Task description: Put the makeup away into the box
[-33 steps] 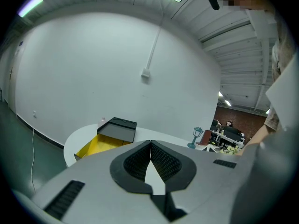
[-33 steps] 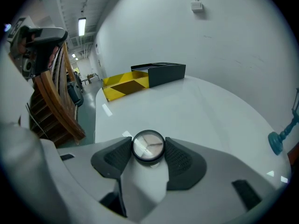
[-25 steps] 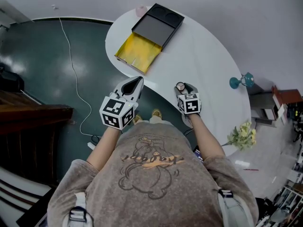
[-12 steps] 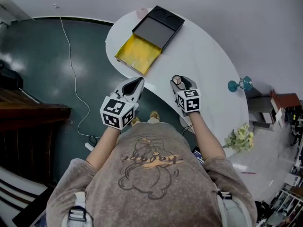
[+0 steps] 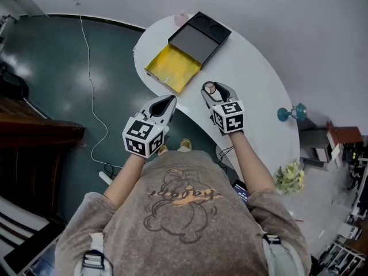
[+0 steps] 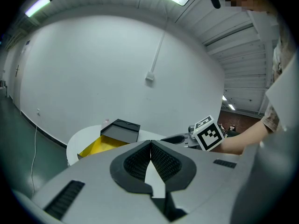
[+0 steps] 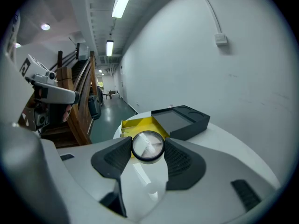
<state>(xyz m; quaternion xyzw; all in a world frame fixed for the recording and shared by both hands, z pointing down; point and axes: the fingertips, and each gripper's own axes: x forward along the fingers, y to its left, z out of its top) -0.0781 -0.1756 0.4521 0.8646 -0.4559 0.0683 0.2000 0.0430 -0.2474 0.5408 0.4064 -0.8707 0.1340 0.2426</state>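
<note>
My right gripper (image 5: 210, 91) (image 7: 148, 147) is shut on a small round makeup compact (image 7: 147, 146) (image 5: 210, 88) with a clear lid and dark rim, held above the white table (image 5: 247, 79). Beyond it lies the box (image 5: 188, 45) (image 7: 167, 120) (image 6: 112, 135): a yellow open tray (image 5: 171, 68) sliding out of a black sleeve (image 5: 201, 33). My left gripper (image 5: 161, 105) (image 6: 151, 157) is shut with nothing between its pads, hanging off the table's near edge over the dark floor.
A small pink thing (image 5: 181, 18) stands at the table's far edge behind the box. A teal ornament (image 5: 290, 112) and a bunch of pale flowers (image 5: 289, 177) sit at the right end. A white cable (image 5: 92, 79) runs over the dark green floor at the left.
My right gripper has risen and moved forward and left toward the yellow tray, carrying the compact. The left gripper has stayed where it was.
</note>
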